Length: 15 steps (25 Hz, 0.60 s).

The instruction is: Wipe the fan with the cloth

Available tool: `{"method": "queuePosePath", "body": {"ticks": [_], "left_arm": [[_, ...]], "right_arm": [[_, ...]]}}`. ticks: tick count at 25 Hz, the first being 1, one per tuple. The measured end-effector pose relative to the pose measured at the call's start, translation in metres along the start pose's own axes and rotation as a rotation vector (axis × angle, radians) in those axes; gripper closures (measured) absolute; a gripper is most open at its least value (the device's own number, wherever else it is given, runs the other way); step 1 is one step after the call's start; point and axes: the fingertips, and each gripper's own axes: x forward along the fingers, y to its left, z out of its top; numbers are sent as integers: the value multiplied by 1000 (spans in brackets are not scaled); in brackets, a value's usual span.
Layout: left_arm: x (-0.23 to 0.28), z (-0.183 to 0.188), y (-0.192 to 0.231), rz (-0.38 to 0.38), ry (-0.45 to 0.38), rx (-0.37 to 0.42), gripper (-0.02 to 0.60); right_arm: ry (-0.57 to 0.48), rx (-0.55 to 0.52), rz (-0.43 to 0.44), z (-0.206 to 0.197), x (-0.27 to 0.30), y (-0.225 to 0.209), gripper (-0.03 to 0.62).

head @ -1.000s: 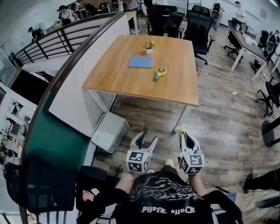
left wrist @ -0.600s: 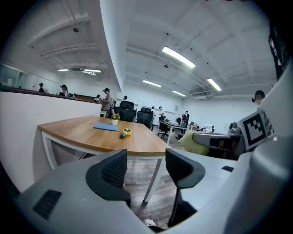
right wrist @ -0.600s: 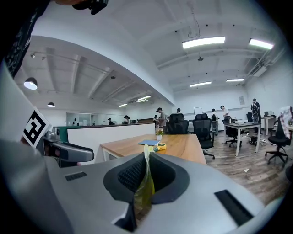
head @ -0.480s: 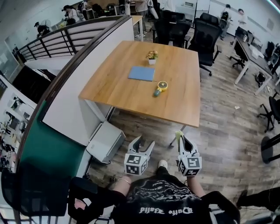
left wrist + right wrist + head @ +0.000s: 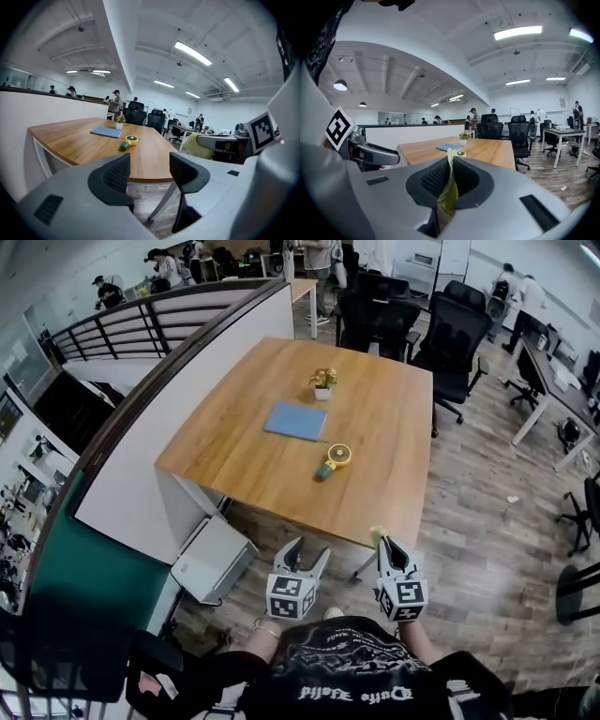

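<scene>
An open-plan office with a wood-plank floor fills the head view. A white partition (image 5: 173,418) runs down the left, and black office chairs (image 5: 452,322) stand at the upper right. Between them, in the upper middle of the frame, is a wooden table (image 5: 234,446).

The only lettering is white ornate print on the person's black shirt (image 5: 356,673) at the bottom edge. It is upside down in the view and too stylised to read with certainty. Each gripper's cube carries black-and-white square markers.

Compared with the earlier frames, the table sits lower and larger in the head view. Its near edge is now just above the grippers, which hold much the same spots at the lower middle.

On the table, from left to right, lie a flat blue pad (image 5: 296,421), a small potted plant (image 5: 323,382) behind it, and the fan (image 5: 333,461). The fan is a small handheld one with a round yellow head and a green handle. It lies flat, nearer the front edge.

The left gripper (image 5: 307,551) has its jaws spread with nothing between them, short of the table. The right gripper (image 5: 385,542) is clamped on a yellow-green cloth (image 5: 449,187), which hangs as a thin fold between its pads.
</scene>
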Motion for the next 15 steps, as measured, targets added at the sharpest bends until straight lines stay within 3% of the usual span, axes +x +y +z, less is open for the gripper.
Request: {"method": "queuePosePath", "body": {"ticks": [6,15], "left_arm": [[38,1,-2,37,5,-18,307],[70,8,12,47,28,-44,307]], "right_arm": [[11,-19,53,-1,28,-28,568],[56,-13,72,-4,47,-34,568]]}}
